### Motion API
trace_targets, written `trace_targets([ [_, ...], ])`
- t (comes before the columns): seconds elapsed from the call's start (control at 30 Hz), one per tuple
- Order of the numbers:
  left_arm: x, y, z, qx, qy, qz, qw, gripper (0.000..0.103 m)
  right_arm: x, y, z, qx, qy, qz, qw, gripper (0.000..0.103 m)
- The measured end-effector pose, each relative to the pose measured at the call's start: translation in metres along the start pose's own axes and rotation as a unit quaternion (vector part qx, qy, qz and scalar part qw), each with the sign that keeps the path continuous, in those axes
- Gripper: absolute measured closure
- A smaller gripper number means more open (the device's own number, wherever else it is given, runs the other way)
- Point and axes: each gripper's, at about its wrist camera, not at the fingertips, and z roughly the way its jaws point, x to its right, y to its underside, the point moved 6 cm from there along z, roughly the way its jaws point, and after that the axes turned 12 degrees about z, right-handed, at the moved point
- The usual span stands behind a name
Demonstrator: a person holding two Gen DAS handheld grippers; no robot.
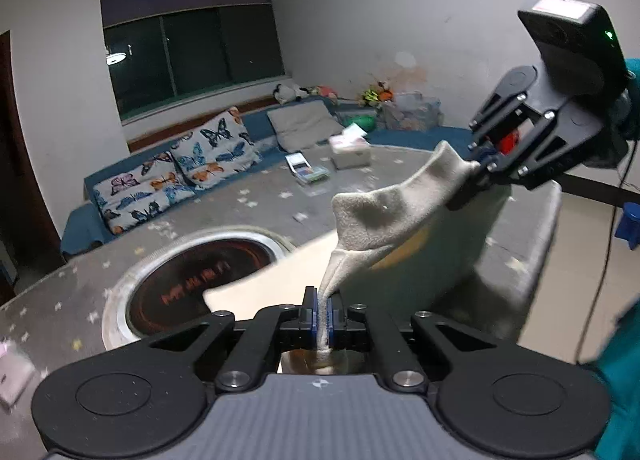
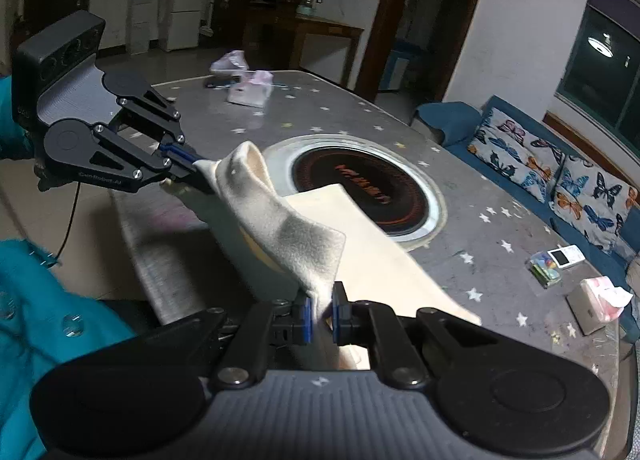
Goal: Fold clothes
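Left claw (image 1: 323, 316) clenched on one corner of cream garment (image 1: 384, 220); right claw (image 2: 322, 318) clenched on other corner. Held edge slung between claws above worktop (image 2: 500, 196); remainder trails onto worktop, overlapping round burner (image 2: 360, 184). Neither hand nearer; fold likely proceeds across that edge.

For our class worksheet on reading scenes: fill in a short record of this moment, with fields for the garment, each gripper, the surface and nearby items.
garment: cream fleece cloth, lifted at two corners, the rest trailing on the table
left gripper: shut on cloth
right gripper: shut on cloth
surface: grey starred table with round inset cooktop
nearby: tissue pack, butterfly cushions
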Motion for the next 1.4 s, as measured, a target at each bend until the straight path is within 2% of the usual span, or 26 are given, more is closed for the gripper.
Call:
trace_targets([
  [0.1,-0.019,-0.008,0.029,-0.005,-0.005,-0.001,1.0,0.098,0.023,-0.012,0.018,-0.006,0.007,0.01,1.0,0.095],
  [0.27,-0.05,-0.013,0.092,-0.036,-0.013,-0.007,0.9993,0.098,0.065,-0.03,0.063,-0.028,0.02,0.03,0.999,0.095],
  [0.43,-0.074,0.003,0.159,-0.084,-0.025,-0.048,0.995,0.098,0.101,-0.027,0.121,-0.053,0.044,0.08,0.994,0.093],
  [0.53,-0.08,0.017,0.18,-0.105,-0.033,-0.076,0.991,0.095,0.115,-0.017,0.145,-0.048,0.066,0.122,0.989,0.086],
  [0.6,-0.084,0.023,0.183,-0.108,-0.042,-0.088,0.9893,0.091,0.125,-0.01,0.151,-0.038,0.076,0.159,0.984,0.084],
  [0.67,-0.089,0.026,0.182,-0.11,-0.059,-0.102,0.987,0.081,0.134,-0.006,0.15,-0.032,0.086,0.191,0.977,0.078],
  [0.73,-0.097,0.025,0.18,-0.109,-0.079,-0.121,0.9836,0.081,0.138,-0.004,0.145,-0.024,0.092,0.202,0.975,0.078],
  [0.83,-0.102,0.019,0.167,-0.091,-0.087,-0.149,0.9807,0.084,0.139,-0.01,0.129,-0.006,0.092,0.212,0.973,0.078],
  [0.9,-0.096,0.011,0.155,-0.077,-0.077,-0.153,0.9822,0.084,0.133,-0.017,0.123,0.002,0.078,0.211,0.974,0.078],
  [1.0,-0.074,0.003,0.147,-0.064,-0.041,-0.147,0.9862,0.085,0.121,-0.027,0.127,0.0,0.05,0.217,0.975,0.079],
  [1.07,-0.058,0.002,0.146,-0.064,-0.018,-0.145,0.9872,0.086,0.118,-0.029,0.136,-0.006,0.038,0.226,0.973,0.083],
  [1.27,-0.025,0.015,0.152,-0.084,0.02,-0.14,0.9864,0.086,0.111,-0.032,0.172,-0.024,0.032,0.244,0.969,0.086],
  [1.4,-0.019,0.02,0.15,-0.081,0.022,-0.138,0.9868,0.086,0.113,-0.029,0.187,-0.029,0.051,0.246,0.968,0.089],
])
